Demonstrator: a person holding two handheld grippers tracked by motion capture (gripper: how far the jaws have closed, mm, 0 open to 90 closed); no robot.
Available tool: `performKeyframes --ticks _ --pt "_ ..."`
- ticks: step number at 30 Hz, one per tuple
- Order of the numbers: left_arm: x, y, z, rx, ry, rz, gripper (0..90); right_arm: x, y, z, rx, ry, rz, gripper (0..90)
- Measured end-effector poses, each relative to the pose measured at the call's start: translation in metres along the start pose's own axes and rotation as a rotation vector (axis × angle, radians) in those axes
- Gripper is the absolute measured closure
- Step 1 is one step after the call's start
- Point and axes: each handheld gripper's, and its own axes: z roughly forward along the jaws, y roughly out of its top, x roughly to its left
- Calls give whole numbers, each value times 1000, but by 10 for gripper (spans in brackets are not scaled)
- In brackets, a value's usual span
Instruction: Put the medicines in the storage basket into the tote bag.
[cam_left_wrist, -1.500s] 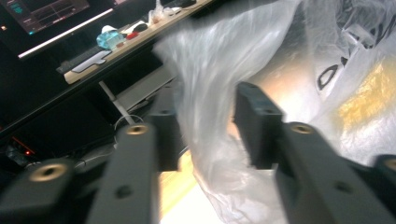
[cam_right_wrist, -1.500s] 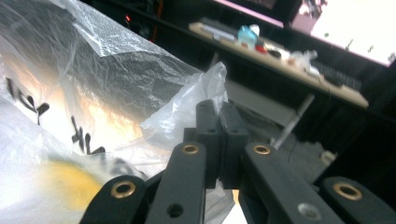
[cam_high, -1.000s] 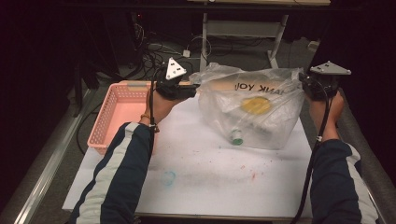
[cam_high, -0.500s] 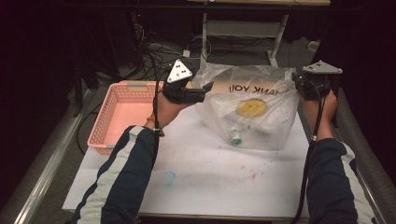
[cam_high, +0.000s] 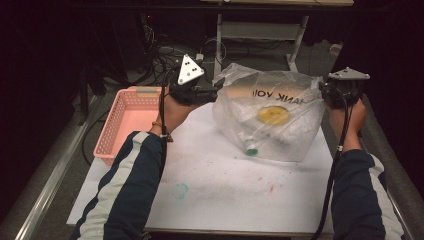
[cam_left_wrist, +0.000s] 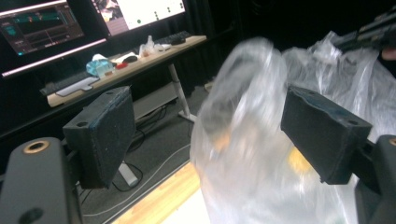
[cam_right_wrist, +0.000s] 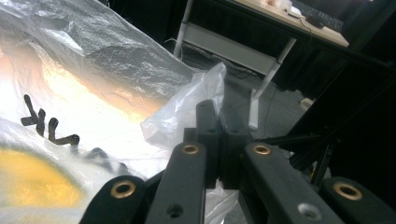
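A clear plastic bag (cam_high: 270, 117) with black lettering and a yellow face print stands on the white sheet (cam_high: 225, 185). Something with a green cap (cam_high: 252, 149) lies inside it. My left gripper (cam_high: 212, 94) is at the bag's upper left corner. Its jaws have just been opening and now stand wide open, with the bag's blurred top edge (cam_left_wrist: 243, 107) between the pads (cam_left_wrist: 100, 133), which do not press on it. My right gripper (cam_high: 327, 95) holds the bag's upper right corner. There the jaws (cam_right_wrist: 219, 109) are shut on a fold of the plastic (cam_right_wrist: 187, 112).
A pink basket (cam_high: 125, 120) sits at the table's left edge, beside my left forearm. A white desk frame (cam_high: 260, 30) and loose cables are on the floor behind the table. A desk with monitors (cam_left_wrist: 116, 60) stands farther back.
My left gripper has risen a little and its top plate has tilted. The bag's upper left corner stands higher. The right gripper has hardly moved.
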Motion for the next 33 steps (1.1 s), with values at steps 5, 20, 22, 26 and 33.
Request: performKeyframes --ticks 5,20,22,26,33 --pt "-6 -38 10 12 -64 -37 174 -1 -3 0 1 -8 1 900" --pt "-30 -121 92 192 -152 -179 157 5 -7 9 31 13 3 900" --pt "-28 -125 100 213 -131 -200 300 5 -7 8 21 20 1 900" --pt "-28 -128 109 250 -169 -162 742 4 -7 5 -1 43 13 900" --pt "-20 -105 77 206 -124 -129 877 2 -5 -7 -42 61 29 900"
